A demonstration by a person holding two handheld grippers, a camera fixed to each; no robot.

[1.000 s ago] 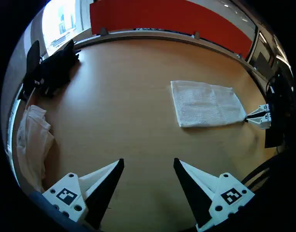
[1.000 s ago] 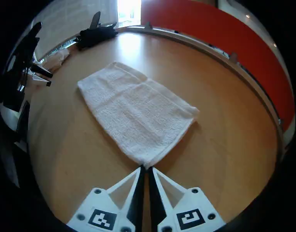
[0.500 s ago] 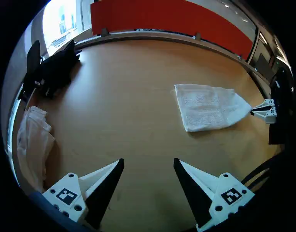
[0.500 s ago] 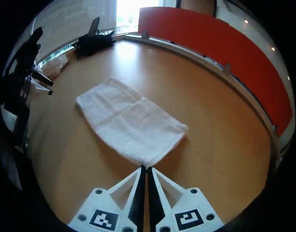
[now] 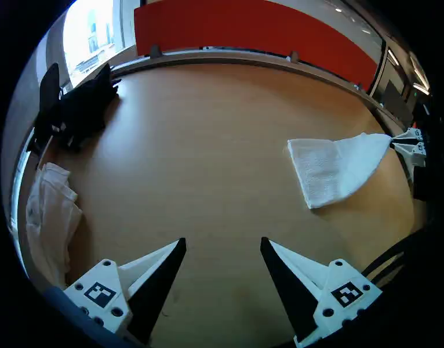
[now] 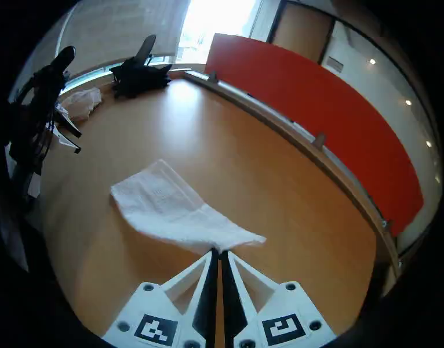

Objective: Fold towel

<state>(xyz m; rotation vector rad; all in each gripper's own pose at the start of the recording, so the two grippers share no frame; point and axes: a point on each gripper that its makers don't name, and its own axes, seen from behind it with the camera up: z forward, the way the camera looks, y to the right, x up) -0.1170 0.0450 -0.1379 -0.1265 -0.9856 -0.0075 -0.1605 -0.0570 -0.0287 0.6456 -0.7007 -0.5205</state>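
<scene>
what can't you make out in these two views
- Pinched corner of the white terry towel: right gripper view, hidden inside the shut right gripper.
- Black heap, far left: left gripper view, too dark to identify.
- Crumpled white cloth: left gripper view, lower end behind the left gripper.

The towel, centre-left in the right gripper view, is white cloth with a rough terry pile. The table under it looks like smooth wood with a soft sheen; the red panel at upper right is matt.
</scene>
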